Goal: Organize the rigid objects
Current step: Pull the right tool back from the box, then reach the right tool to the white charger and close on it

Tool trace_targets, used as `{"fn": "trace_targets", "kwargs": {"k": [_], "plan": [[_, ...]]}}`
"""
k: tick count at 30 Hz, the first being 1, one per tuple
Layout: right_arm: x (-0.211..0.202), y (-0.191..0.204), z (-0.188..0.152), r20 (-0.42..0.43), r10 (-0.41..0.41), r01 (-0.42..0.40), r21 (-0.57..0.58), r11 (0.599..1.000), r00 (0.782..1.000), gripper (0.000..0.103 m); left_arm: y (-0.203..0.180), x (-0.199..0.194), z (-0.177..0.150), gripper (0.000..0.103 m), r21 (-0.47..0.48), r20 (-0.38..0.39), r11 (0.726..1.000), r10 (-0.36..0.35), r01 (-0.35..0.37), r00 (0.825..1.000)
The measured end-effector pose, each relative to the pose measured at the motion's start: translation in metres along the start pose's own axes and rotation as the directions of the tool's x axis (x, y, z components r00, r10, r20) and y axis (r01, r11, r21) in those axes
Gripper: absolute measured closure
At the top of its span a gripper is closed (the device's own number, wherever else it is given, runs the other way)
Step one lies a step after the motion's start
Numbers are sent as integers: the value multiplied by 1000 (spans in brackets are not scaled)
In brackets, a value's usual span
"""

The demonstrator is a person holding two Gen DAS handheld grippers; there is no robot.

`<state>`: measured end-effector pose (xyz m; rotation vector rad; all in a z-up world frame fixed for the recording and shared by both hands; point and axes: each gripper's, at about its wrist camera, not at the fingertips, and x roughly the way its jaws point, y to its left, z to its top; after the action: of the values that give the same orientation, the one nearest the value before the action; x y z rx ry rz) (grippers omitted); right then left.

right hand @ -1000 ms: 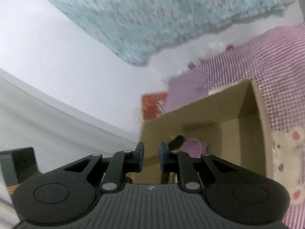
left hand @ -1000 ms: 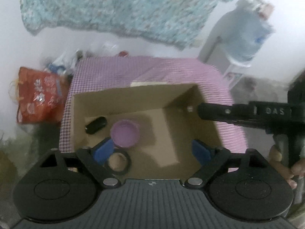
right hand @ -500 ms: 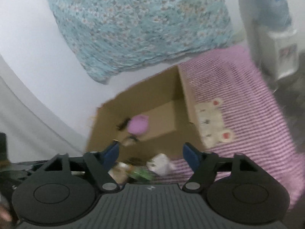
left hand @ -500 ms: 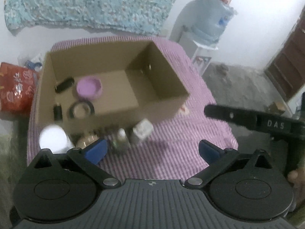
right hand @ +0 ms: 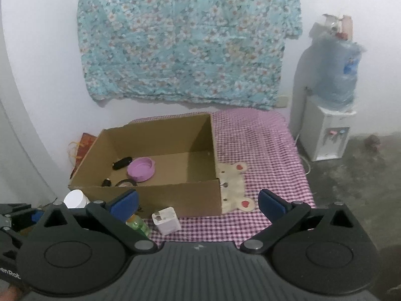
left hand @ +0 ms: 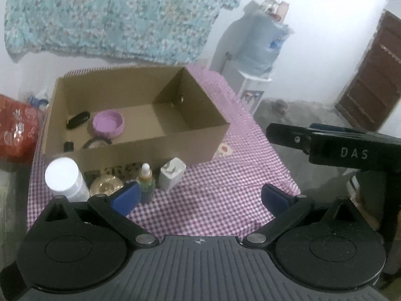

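I see a brown cardboard box (left hand: pixel 140 135) left of centre in the left wrist view, open at the top, sitting on a pink checked cloth (left hand: pixel 220 190). Inside it, toward its left end, lie a purple round dish (left hand: pixel 108 123), a black oblong piece (left hand: pixel 78 120), a small black cap (left hand: pixel 68 146) and a dark ring (left hand: pixel 96 143) half hidden by the near wall. Along the outside of that near wall, lower left of the frame, stand a white bottle (left hand: pixel 65 178), a gold round lid (left hand: pixel 106 185), a green dropper bottle (left hand: pixel 146 183) and a white charger (left hand: pixel 172 174). My left gripper (left hand: pixel 199 198) is spread wide with only cloth between its blue pads. My right gripper (right hand: pixel 198 202) has its jaws opening, nothing between them; in its view the left pad covers the top of the green bottle and the gold lid is hidden behind the gripper's body. The box's printed lettering is too blurred to read. The right gripper's black finger crosses the right edge of the left view.
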<state>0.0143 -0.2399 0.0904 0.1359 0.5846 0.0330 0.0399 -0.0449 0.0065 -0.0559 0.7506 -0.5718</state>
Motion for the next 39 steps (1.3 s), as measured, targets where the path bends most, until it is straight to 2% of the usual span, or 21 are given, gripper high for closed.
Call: {"fn": "trace_targets", "kwargs": {"k": [4,8,13,16,19,24,26,30,34,37,39], "plan": [[-14,3,0,43,-72,71,6,997,997,0,-2,-6,-7,0,20,25,999,-37,36,999],[-22,6,1,107,-138,144,-52,988,985,0,0,-5,-9,0,-1,26,997,-77,77,997],[-17,9,0,140,-134,153,-133,979,981,0,-5,5,-14,0,32,39,997,-69,67,997],[-5,3,-3,112,-87,101,-122,987,990,0,-14,18,-20,0,90,34,995,-50,47,998],[12,-13,-5,62,-9,13,-68,998,998,0,-22,35,-27,0,134,12,991,-22,20,1000],[47,-38,-13,-28,99,-98,50,994,995,0,-35,68,-41,0,234,-30,968,101,-91,994],[64,-43,-16,-69,128,-123,82,989,989,1,-36,78,-43,0,233,-34,967,116,-105,993],[95,-49,-22,-136,192,-173,141,975,972,10,-38,91,-44,2,243,-11,962,134,-128,991],[125,-50,-25,-186,247,-211,195,958,951,26,-37,108,-42,12,274,-3,941,206,-198,978],[145,-48,-28,-221,290,-241,224,944,931,35,-32,120,-39,25,275,-16,934,241,-227,970],[155,-47,-27,-237,309,-255,231,939,921,37,-29,127,-37,26,275,-25,931,257,-241,966]]}}
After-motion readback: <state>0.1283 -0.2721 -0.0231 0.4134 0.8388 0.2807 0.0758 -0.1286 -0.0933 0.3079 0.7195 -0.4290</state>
